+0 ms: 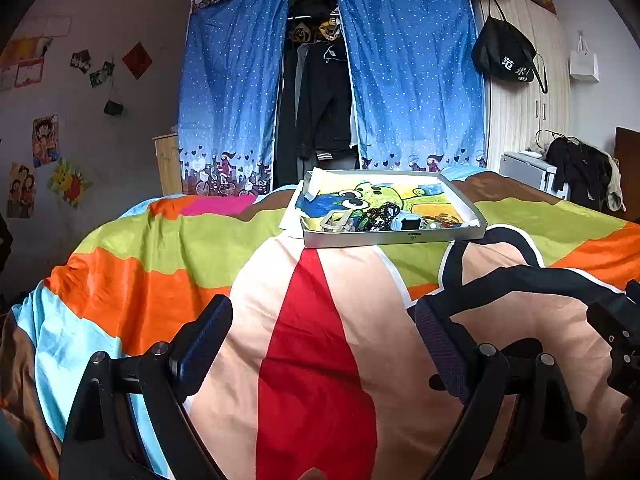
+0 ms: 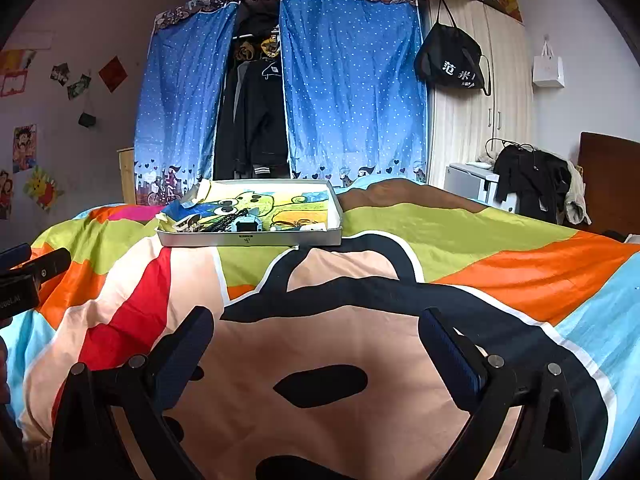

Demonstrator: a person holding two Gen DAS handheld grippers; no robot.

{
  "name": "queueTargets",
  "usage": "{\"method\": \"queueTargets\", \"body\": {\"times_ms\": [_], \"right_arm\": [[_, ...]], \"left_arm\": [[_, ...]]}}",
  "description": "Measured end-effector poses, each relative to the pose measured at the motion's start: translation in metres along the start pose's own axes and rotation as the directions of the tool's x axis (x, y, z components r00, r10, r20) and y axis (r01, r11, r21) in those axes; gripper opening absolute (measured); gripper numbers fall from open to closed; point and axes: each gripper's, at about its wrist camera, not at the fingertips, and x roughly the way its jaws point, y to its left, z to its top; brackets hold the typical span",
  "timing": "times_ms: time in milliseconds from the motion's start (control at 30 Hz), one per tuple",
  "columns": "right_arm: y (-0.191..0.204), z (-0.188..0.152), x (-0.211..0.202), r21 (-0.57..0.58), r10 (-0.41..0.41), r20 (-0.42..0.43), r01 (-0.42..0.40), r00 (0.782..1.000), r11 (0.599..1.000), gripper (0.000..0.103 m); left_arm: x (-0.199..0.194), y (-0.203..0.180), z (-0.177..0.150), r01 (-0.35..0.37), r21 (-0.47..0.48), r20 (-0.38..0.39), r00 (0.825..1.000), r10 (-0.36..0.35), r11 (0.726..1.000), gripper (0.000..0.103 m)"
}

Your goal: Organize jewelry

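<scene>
A shallow grey box lid [image 1: 394, 238] lined with a cartoon picture lies on the bed, far ahead of both grippers. Along its near side sit a black bead string [image 1: 376, 216], a pale blue watch-like piece [image 1: 408, 223], a clear square buckle [image 1: 334, 220] and orange pieces [image 1: 442, 220]. My left gripper [image 1: 324, 320] hangs open over the quilt with nothing between its fingers. The same box lid [image 2: 250, 238] shows in the right wrist view, with the bead string [image 2: 226, 220] and blue piece [image 2: 246, 224]. My right gripper [image 2: 316, 332] is open and empty too.
A bright cartoon quilt [image 1: 140, 272] covers the bed. Behind it stands a blue curtained wardrobe [image 1: 412, 80] with dark clothes, a wooden cupboard [image 2: 480, 120] with a black bag, and a small white cabinet [image 2: 468, 180]. The other gripper's body [image 2: 24, 276] shows at the left edge.
</scene>
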Motion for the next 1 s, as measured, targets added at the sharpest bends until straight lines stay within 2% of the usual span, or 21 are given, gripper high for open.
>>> {"method": "queueTargets", "body": {"times_ms": [1000], "right_arm": [[-0.0017, -0.003, 0.0, -0.008, -0.004, -0.005, 0.004, 1.0, 1.0, 0.103]], "left_arm": [[-0.0001, 0.0049, -0.002, 0.002, -0.013, -0.004, 1.0, -0.002, 1.0, 0.089]]}}
